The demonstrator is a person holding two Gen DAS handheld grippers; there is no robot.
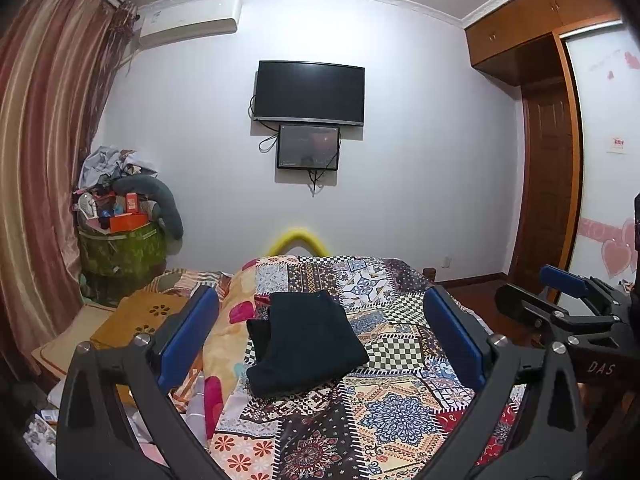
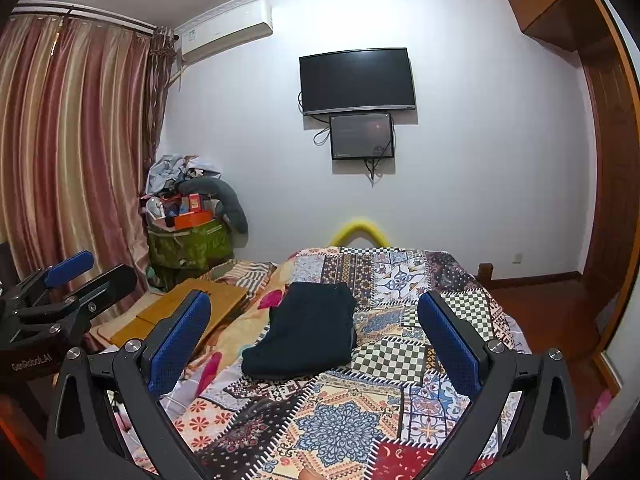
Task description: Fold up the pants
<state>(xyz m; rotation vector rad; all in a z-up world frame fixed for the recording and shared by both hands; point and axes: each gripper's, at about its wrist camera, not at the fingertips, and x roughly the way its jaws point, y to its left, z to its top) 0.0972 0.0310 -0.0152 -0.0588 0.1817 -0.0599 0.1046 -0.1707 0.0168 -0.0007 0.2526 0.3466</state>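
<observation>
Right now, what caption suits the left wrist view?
Open left claw frames folded dark pants on a patchwork bedspread.

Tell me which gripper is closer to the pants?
Probably left, narrowly. The pants lie straight ahead of the left gripper, untouched; from the right gripper they lie ahead, slightly left.

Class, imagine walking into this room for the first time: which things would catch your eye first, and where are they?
Dark pants, already folded into a compact bundle, lie mid-bed on a bright patchwork bedspread. A black TV hangs on the far wall. Both the left gripper and the right gripper are open, above the near bed.
</observation>
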